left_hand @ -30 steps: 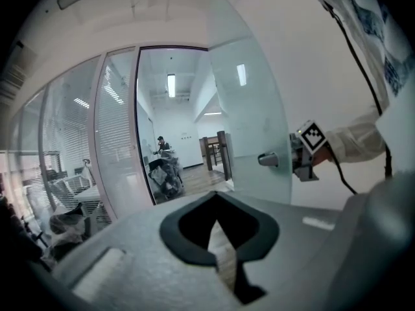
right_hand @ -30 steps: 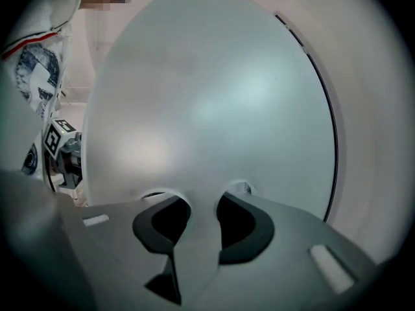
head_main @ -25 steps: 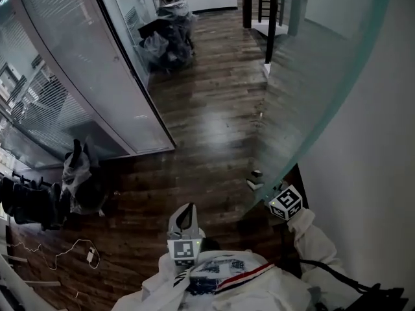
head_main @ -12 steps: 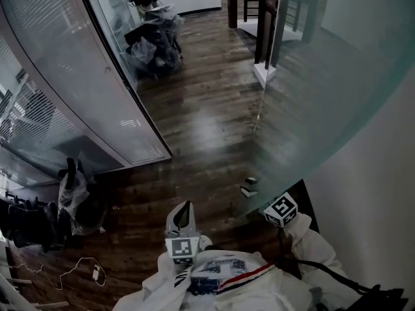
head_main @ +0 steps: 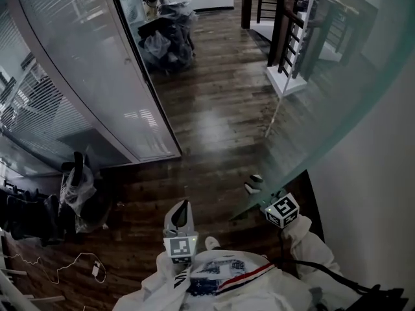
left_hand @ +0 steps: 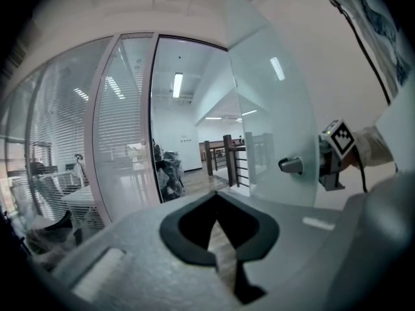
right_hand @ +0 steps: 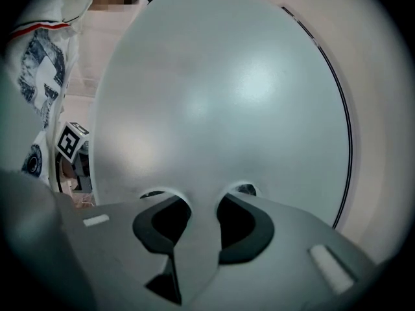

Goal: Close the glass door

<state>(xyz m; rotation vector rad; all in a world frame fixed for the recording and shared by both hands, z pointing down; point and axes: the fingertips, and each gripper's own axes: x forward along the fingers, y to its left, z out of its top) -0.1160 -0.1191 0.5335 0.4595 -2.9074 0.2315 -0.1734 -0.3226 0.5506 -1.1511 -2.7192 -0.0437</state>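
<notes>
Head view: the door (head_main: 337,89) has swung on with the right gripper (head_main: 277,204), lower centre-right. Closing looks under way, not done. The floor (head_main: 214,109) is glossy wood, with a glass wall (head_main: 84,76) at left.

Left gripper view: the left gripper (left_hand: 217,198) has its tips together and is empty.

Right gripper view: the jaws clamp the handle (right_hand: 198,219).

Frosted glass door (head_main: 337,96), cut by the top and right edges, veils the right gripper's (head_main: 264,198) jaws at its handle (head_main: 254,184); dim heap (head_main: 170,41) beyond, possibly bags.
</notes>
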